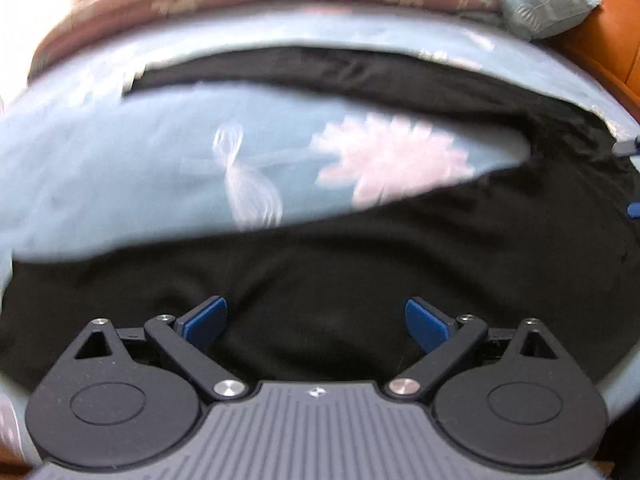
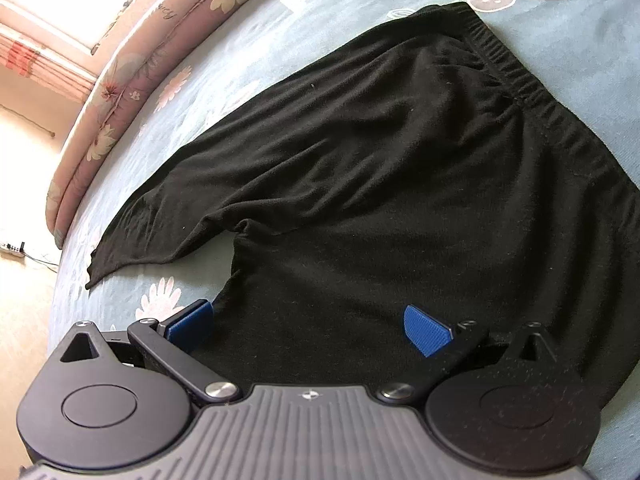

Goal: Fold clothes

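A pair of black trousers (image 2: 380,168) lies spread on a light blue flowered bedsheet (image 2: 248,52). Its elastic waistband (image 2: 516,72) is at the upper right in the right wrist view, and the two legs run left. My right gripper (image 2: 308,326) is open just above the near leg, with nothing between its blue pads (image 2: 424,330). In the blurred left wrist view the same black trousers (image 1: 360,264) fill the lower half. My left gripper (image 1: 316,318) is open over the cloth and holds nothing. At that view's right edge show blue parts of the other gripper (image 1: 632,210).
A pink flowered quilt (image 2: 120,80) borders the bed's far side. A pale blue pillow (image 1: 540,4) leans on an orange-brown headboard (image 1: 608,28). Beyond the bed's left edge lie a light floor and a white power strip (image 2: 12,248). A bright window (image 2: 48,4) is at the upper left.
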The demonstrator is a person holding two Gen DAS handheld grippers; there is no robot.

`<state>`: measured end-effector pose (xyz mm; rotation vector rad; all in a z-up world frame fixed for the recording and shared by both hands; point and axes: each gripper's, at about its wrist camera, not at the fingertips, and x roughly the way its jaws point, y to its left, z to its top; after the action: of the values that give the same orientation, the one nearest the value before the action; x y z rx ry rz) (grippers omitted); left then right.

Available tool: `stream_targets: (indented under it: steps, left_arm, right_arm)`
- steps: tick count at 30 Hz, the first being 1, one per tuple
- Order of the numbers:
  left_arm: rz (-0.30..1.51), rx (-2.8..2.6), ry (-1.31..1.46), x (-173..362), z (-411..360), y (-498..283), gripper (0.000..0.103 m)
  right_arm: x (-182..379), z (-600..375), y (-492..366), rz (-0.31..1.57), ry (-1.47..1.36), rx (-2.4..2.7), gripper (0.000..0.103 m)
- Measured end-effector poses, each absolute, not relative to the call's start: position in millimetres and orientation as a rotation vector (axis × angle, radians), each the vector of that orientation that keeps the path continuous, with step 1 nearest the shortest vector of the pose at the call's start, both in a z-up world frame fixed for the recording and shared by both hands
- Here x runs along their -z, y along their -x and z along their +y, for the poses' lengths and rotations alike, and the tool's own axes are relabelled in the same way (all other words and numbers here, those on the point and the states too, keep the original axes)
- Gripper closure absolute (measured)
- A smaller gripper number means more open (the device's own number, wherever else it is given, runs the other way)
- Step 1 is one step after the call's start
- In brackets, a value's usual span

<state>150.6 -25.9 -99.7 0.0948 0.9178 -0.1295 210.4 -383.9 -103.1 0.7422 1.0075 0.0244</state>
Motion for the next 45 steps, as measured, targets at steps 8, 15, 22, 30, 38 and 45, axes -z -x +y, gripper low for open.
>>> stream_targets:
  steps: [8, 15, 22, 30, 38, 45]
  left_arm:
    - [0.853, 0.060, -0.209, 107, -62, -186, 0.007]
    - [0.941, 0.046, -0.133, 117, -33, -169, 0.006]
    - [0.887, 0.104, -0.161, 96, -36, -157, 0.007]
    - [0.895, 0.185, -0.318, 114, -83, -149, 0.006]
    - [0.980, 0.166, -0.157, 103, -42, -129, 0.006]
    - [0.896, 0.308, -0.068, 88, -61, -113, 0.006]
  right_arm:
    - [107, -382, -213, 1.027, -0.739, -0.026, 0.000]
    - [103, -386, -210, 1.009, -0.751, -0.021, 0.000]
    - [106, -381, -212, 1.024, -0.737, -0.022, 0.000]
    - [108, -378, -214, 1.039, -0.723, -0.030, 0.000]
    - [103, -378, -210, 1.007, -0.720, -0.042, 0.000]
    - [105, -341, -216, 0.981, -0.781, -0.341, 0.000]
